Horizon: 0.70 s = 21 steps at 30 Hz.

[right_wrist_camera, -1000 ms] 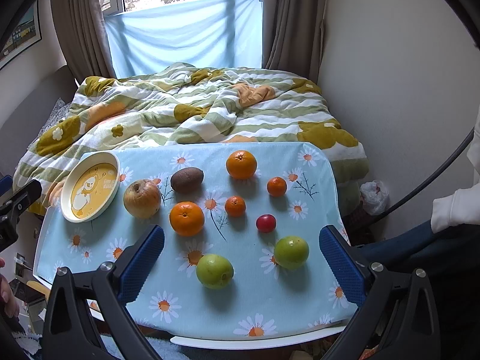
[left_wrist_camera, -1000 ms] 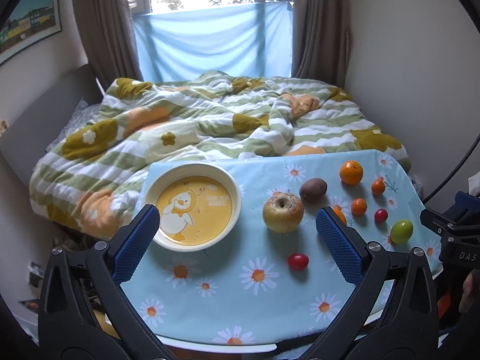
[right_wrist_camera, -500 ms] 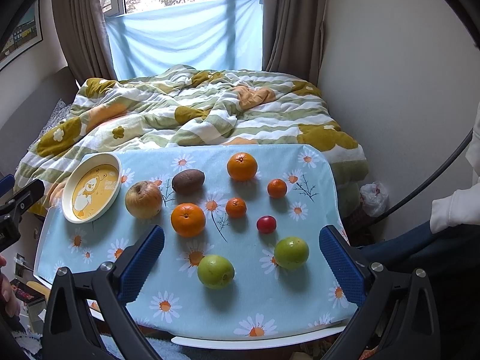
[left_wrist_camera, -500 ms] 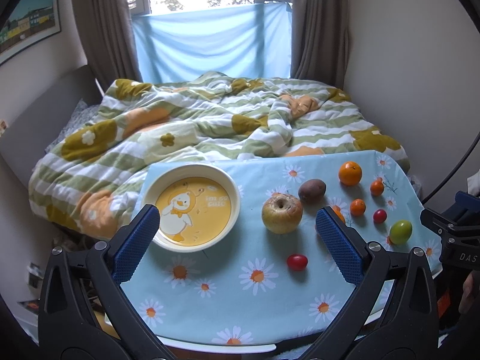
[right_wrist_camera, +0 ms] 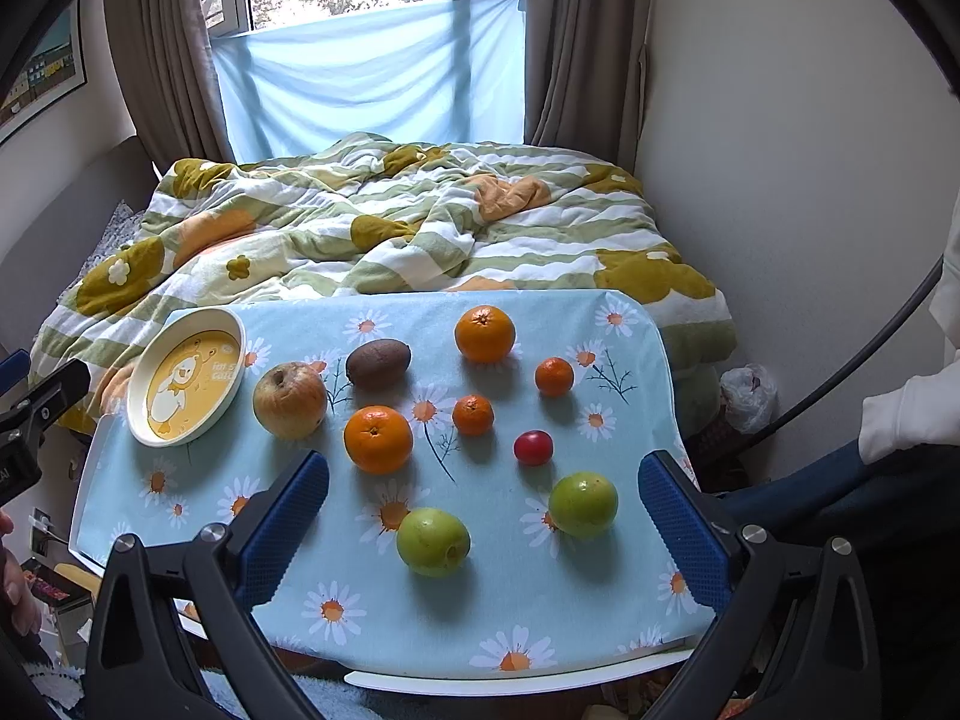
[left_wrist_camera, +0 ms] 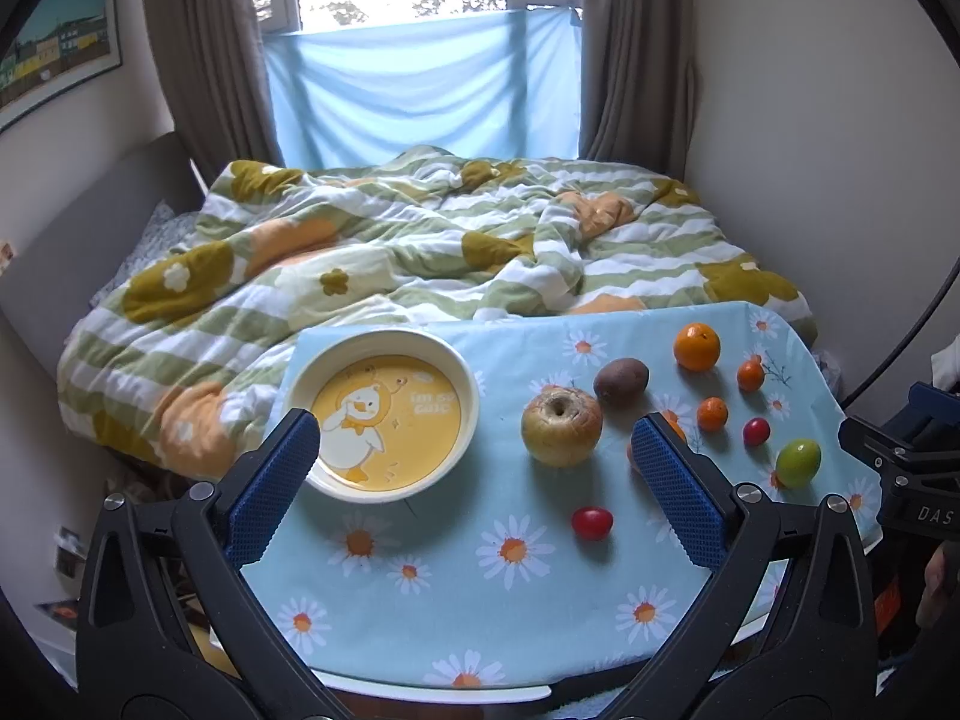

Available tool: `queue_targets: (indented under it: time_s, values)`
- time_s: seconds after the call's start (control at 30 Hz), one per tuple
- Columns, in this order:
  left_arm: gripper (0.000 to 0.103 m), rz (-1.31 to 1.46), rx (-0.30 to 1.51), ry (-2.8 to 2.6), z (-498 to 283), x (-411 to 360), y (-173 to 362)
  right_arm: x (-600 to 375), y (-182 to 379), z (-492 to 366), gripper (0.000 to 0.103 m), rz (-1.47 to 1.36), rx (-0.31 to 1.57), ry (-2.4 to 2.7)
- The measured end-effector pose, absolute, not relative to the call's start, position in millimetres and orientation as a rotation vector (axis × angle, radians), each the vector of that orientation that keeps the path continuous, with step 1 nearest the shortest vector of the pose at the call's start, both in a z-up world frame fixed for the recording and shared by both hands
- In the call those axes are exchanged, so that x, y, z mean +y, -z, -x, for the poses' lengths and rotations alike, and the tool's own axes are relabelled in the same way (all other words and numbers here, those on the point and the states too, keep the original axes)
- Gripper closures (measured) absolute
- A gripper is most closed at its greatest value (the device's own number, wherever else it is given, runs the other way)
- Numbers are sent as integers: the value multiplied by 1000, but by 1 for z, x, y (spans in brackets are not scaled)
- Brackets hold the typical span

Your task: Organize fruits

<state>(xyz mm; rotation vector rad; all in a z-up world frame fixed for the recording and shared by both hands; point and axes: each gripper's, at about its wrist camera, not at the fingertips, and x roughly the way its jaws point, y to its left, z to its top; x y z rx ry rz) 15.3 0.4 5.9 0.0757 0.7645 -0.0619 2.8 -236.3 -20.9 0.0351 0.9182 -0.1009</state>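
Left wrist view: the left gripper hangs spread wide and empty over the daisy tablecloth. The duck bowl sits empty; just right of the bowl is the apple, nearer than the bowl a red tomato.

Right wrist view: the right gripper is spread too, holding nothing. Right of the bowl come apple, kiwi, a large orange, and well right of it two green fruits.
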Motion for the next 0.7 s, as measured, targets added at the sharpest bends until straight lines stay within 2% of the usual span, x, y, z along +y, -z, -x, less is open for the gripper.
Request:
queue_targets:
  time_s: [0.53, 0.7]
  values:
    - [0, -60, 776, 109, -35, -9, -4, -231, 22, 2, 0, -34, 907, 101]
    - [0, -65, 791, 168, -48, -14, 18, -232, 22, -1, 0, -3, 900, 126]
